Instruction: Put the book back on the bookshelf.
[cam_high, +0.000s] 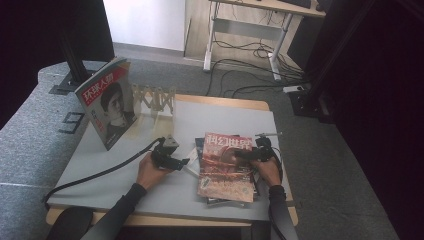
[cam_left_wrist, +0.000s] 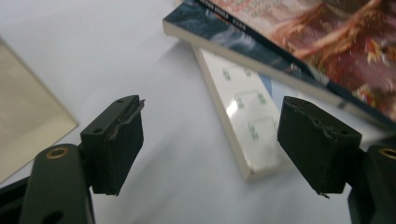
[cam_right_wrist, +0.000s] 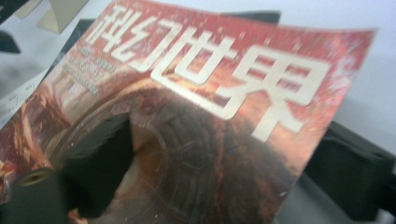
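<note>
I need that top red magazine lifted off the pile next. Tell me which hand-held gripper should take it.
Right, probably. The right hand-held gripper already has the red magazine's edge between its jaws. The left hand-held gripper is open over bare table, beside the pile.

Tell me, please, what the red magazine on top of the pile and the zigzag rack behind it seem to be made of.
The red magazine looks like glossy coated paper: its cover catches light and bends in the right gripper view. The pale zigzag folding rack seems to be unpainted light wood, matte, though it is too small to tell for sure.
</note>
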